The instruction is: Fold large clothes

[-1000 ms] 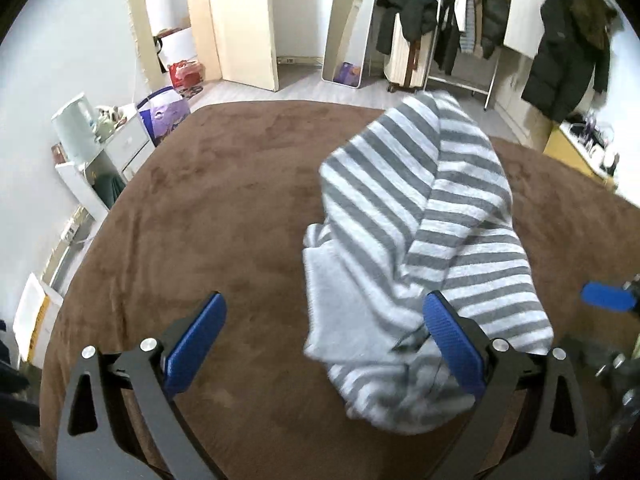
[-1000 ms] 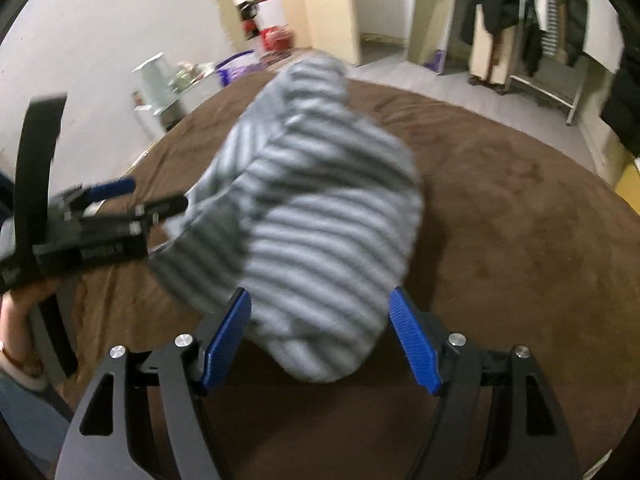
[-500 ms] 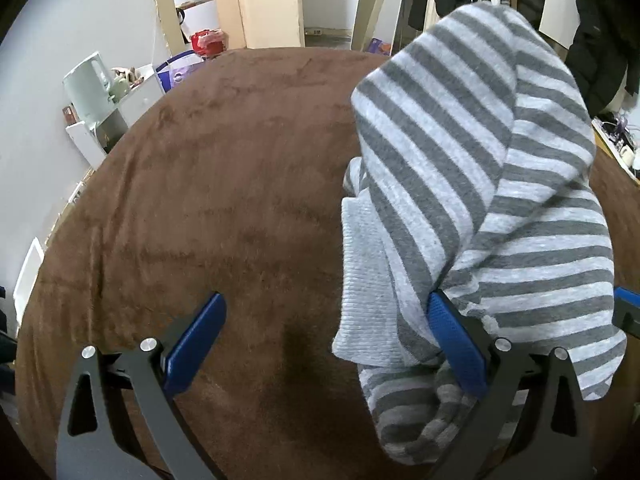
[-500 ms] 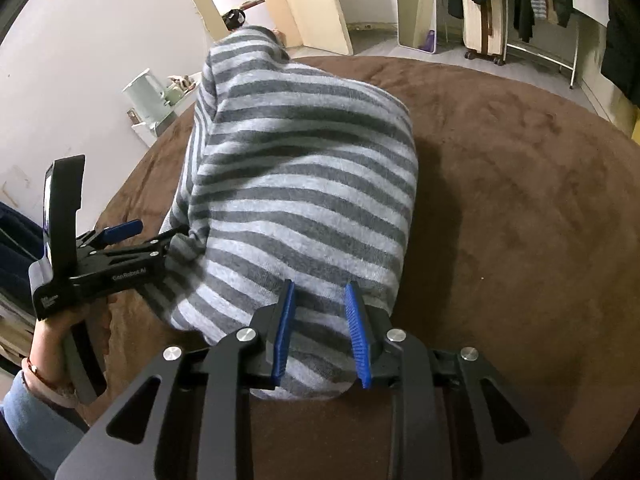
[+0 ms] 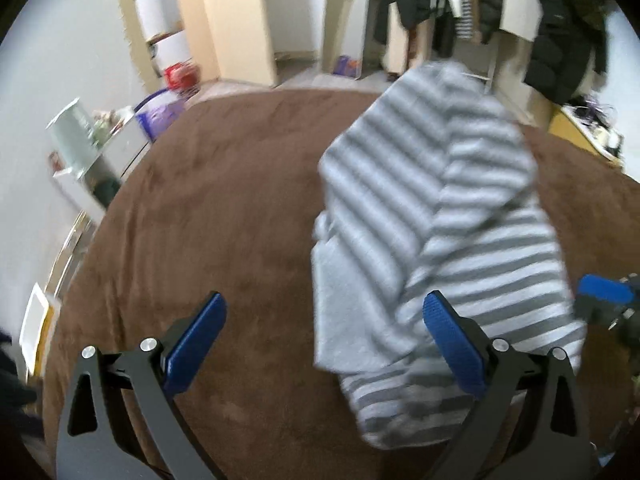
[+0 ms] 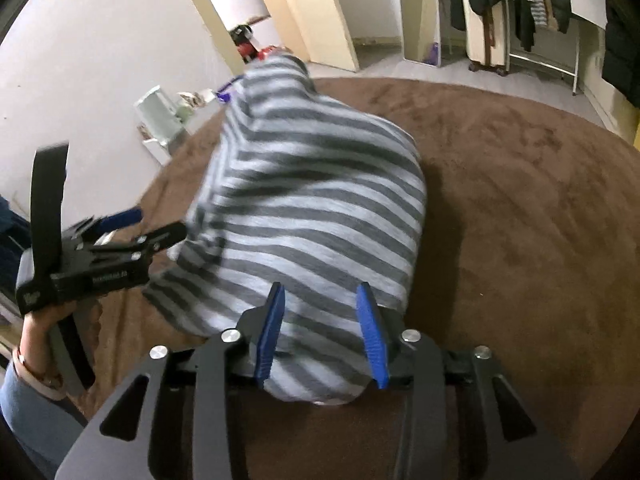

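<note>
Brown plush blanket (image 5: 208, 232) covers the whole work surface, nearest me and out to the far edge. Closest in: my left gripper (image 5: 324, 340) w/ both blue pads spread wide, nothing between them; its right pad sits against the garment's lower edge at abt 4 o'clock in that view, prob. lined up to catch a corner. My right gripper (image 6: 322, 332) has pads partly apart w/ the hem bunched in the gap; can't tell if they're actually pinching or just bracketing it. Striped sweater (image 6: 316, 216) = 1 piece, grey/white, humped up in a mound rather than flat, running from 6 toward 12 o'clock in the right view, so I judge it's being lifted or shaken out to spread before any fold. Grippers: 2. Farther off at 10 o'clock, a pale kettle (image 5: 72, 136) on a small stand; past the blanket at 1 o'clock, a clothes rack (image 6: 532, 4) w/ several dark coats, count unclear due to blur.
</note>
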Motion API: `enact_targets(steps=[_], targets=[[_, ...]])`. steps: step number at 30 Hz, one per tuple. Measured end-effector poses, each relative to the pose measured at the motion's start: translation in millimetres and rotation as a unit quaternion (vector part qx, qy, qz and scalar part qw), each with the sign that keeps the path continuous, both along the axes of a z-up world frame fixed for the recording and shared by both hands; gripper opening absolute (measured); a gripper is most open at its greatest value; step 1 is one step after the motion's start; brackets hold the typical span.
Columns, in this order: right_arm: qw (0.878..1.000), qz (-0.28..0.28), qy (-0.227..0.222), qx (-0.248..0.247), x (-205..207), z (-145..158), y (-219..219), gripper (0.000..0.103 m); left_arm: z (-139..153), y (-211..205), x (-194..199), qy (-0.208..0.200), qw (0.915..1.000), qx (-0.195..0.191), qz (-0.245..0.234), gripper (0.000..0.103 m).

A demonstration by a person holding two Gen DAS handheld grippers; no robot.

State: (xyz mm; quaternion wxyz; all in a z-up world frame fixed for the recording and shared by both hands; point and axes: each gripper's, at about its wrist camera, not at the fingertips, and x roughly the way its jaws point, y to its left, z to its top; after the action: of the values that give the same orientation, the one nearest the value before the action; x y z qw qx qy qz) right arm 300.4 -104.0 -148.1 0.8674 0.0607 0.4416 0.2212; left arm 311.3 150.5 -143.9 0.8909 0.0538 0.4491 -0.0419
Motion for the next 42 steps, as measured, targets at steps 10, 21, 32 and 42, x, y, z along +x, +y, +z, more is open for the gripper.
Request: enact_targets(steps=[10, 21, 32, 42], targets=[[0.999, 0.038, -0.003, -0.008, -5.3, -4.3, 24.9, 0.04, 34.9, -56.7, 56.1, -0.018, 0.9981, 0.014, -0.058, 0.096], [0.998, 0.057, -0.005, -0.019, -9.4, -9.4, 30.3, 0.042, -6.7, -43.3, 134.1, 0.013, 0.999, 0.044, -0.003, 0.097], [0.998, 0.065, -0.014, -0.012, -9.9, -14.4, 25.6, 0.042, -65.9, -29.5, 161.1, 0.069, 0.9976, 0.001, 0.008, 0.098], [0.998, 0.055, -0.011, -0.003, -11.5, -10.7, 18.6, 0.055, -44.5, -31.8, 153.9, 0.068, 0.9977, 0.005, -0.002, 0.097]])
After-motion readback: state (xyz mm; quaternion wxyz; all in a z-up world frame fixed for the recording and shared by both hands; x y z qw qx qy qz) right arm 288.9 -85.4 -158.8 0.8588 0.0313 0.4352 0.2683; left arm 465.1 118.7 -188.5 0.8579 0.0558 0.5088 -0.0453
